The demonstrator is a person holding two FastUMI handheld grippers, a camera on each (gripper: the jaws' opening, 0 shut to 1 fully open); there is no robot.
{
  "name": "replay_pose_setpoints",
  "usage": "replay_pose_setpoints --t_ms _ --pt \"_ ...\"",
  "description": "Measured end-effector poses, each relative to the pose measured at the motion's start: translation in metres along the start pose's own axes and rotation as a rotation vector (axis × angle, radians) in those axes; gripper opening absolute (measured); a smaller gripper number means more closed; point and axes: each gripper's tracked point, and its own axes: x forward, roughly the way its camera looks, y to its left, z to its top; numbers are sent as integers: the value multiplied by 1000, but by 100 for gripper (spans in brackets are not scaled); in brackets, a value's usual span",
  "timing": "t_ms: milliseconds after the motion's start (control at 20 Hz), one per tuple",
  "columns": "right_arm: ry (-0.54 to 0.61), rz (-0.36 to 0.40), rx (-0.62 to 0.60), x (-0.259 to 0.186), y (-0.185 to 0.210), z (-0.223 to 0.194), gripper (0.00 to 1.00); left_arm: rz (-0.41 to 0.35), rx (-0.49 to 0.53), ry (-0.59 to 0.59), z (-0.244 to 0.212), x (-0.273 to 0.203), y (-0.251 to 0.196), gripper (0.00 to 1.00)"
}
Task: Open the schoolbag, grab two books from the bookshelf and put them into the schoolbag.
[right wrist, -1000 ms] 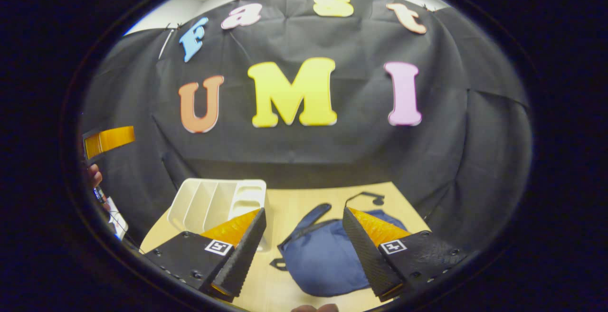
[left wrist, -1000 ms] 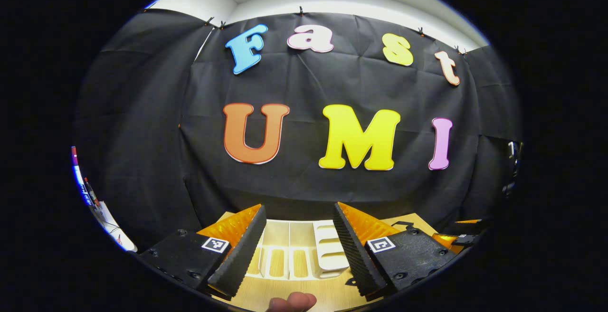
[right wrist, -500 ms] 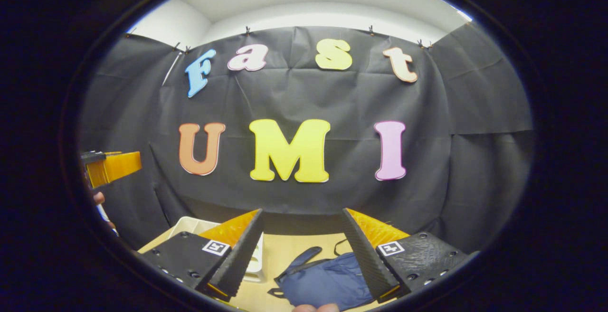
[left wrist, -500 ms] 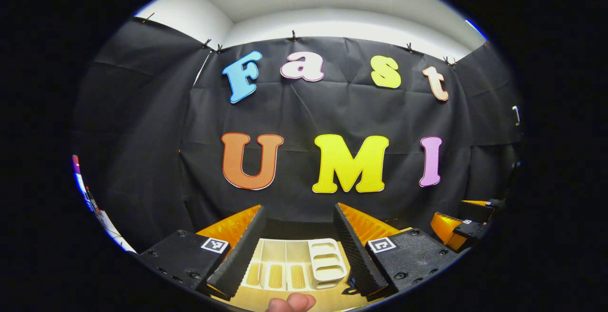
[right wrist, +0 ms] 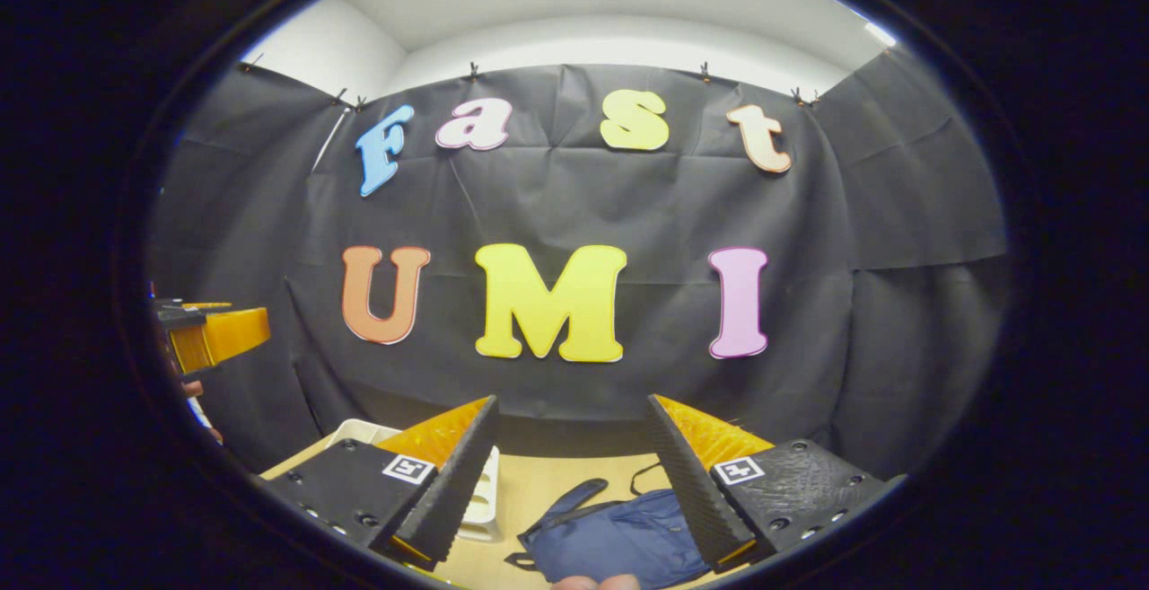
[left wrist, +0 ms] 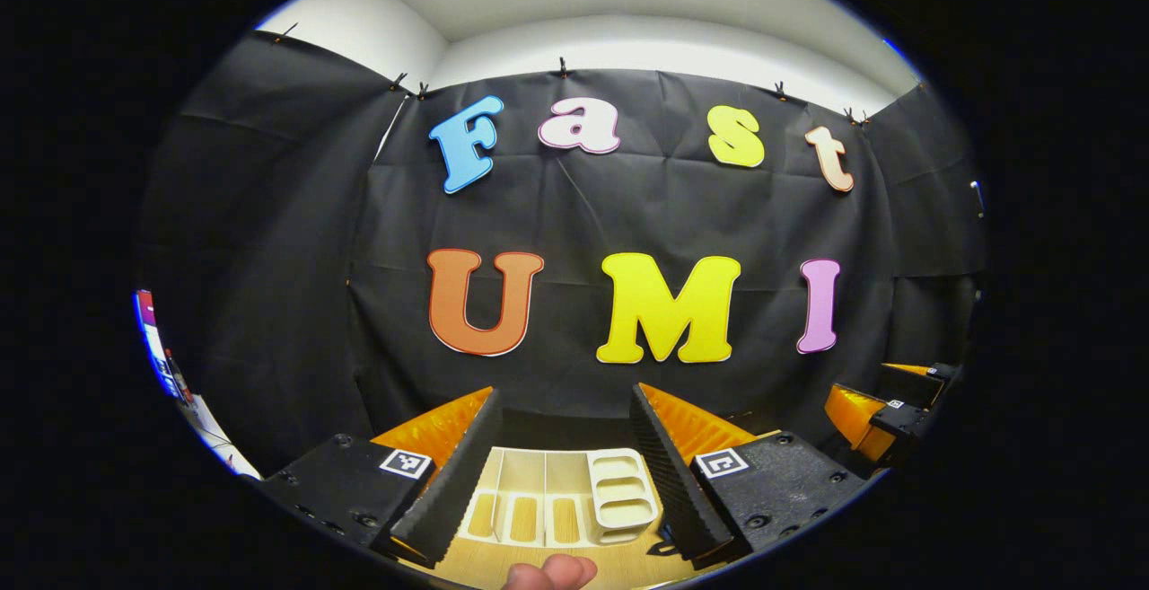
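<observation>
In the left gripper view my left gripper (left wrist: 564, 473) is open and holds nothing; it hangs high above a white bookshelf (left wrist: 561, 509) with several slots that lies on the wooden table (left wrist: 485, 563). No books can be made out in its slots. My right gripper (right wrist: 572, 473) is open too and holds nothing. Far below it, in the right gripper view, a blue schoolbag (right wrist: 610, 541) with dark straps lies flat on the table, to the right of the white bookshelf (right wrist: 483, 505). Both views are tilted up toward the booth wall.
A fingertip (left wrist: 549, 572) of the holding hand shows at the bottom edge. The right gripper's orange fingers (left wrist: 853, 415) appear at the left gripper view's right edge, and the left gripper's orange finger (right wrist: 220, 339) at the right gripper view's left edge.
Both grippers have lifted and tilted upward, so the bookshelf and schoolbag slid toward the bottom of the views. Both stay open.
</observation>
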Motion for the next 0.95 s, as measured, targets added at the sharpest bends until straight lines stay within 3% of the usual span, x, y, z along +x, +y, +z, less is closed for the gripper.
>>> replay_pose_setpoints --t_ms 950 --pt "13 -6 -5 4 -4 -2 98 -20 -4 41 -12 1 -6 91"
